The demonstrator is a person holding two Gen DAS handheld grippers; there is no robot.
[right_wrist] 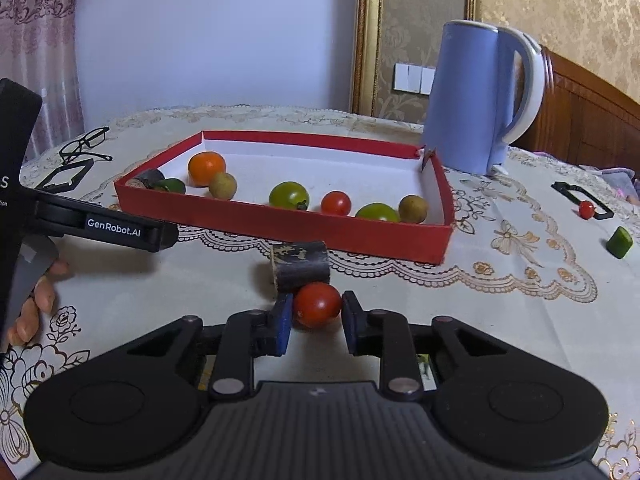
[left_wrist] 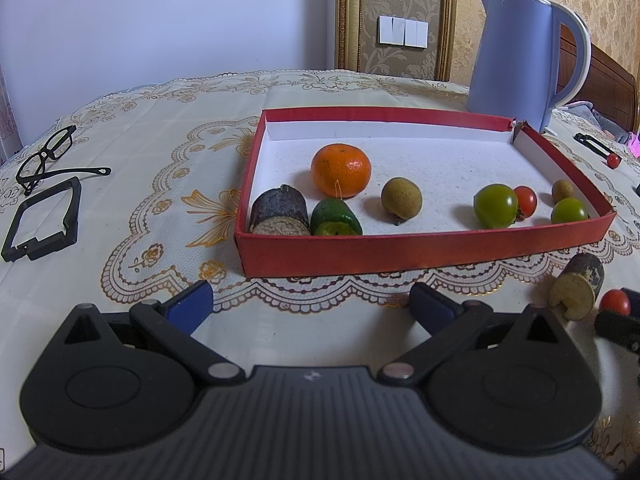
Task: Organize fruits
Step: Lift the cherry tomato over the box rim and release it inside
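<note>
My right gripper [right_wrist: 317, 305] is shut on a red cherry tomato [right_wrist: 318, 305] that rests on the tablecloth, just in front of a dark sugarcane piece [right_wrist: 300, 266]. The red box [right_wrist: 320, 236] lies beyond them. It holds a tangerine [left_wrist: 341, 170], a longan [left_wrist: 401, 199], a green tomato [left_wrist: 495, 205], a small red tomato [left_wrist: 526, 201], a sugarcane piece [left_wrist: 280, 210] and a cucumber piece [left_wrist: 336, 216]. Before the box's near wall [left_wrist: 400, 252], my left gripper [left_wrist: 312, 296] stands open with nothing between its fingers.
A blue kettle [right_wrist: 468, 100] stands behind the box's right corner. Glasses [left_wrist: 48, 156] and a black frame [left_wrist: 40, 220] lie at the left. At the right lie another cherry tomato [right_wrist: 586, 209] and a green piece [right_wrist: 619, 242]. A hand [right_wrist: 36, 304] holds the left gripper.
</note>
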